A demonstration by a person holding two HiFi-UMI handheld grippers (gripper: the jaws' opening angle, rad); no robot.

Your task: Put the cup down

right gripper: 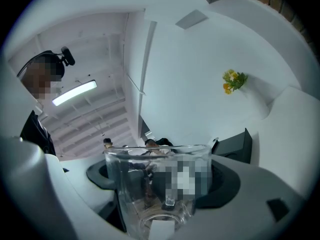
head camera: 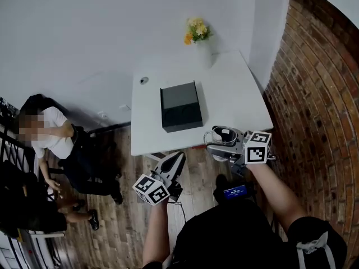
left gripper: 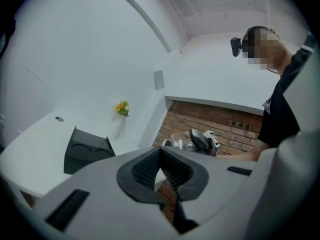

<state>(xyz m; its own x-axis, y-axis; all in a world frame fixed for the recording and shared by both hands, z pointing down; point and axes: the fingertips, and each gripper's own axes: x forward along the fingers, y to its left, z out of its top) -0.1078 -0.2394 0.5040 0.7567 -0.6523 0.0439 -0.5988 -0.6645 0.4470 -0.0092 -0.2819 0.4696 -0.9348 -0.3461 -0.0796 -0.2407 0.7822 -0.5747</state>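
Note:
A clear glass cup (head camera: 224,134) (right gripper: 157,184) is held upright between the jaws of my right gripper (head camera: 223,143) (right gripper: 160,181), which is shut on it. It hangs just off the front right edge of the white table (head camera: 235,94). The left gripper view shows the cup (left gripper: 181,143) and the right gripper (left gripper: 204,141) in front of the brick wall. My left gripper (head camera: 177,158) (left gripper: 160,166) is lower and to the left, below the table's front edge. Its jaws are shut with nothing between them.
A black box (head camera: 181,106) (left gripper: 82,154) (right gripper: 235,146) lies on the middle of the table, with a vase of yellow flowers (head camera: 197,31) at the back edge. A brick wall (head camera: 320,94) runs along the right. A person (head camera: 56,139) sits at the left on the wooden floor side.

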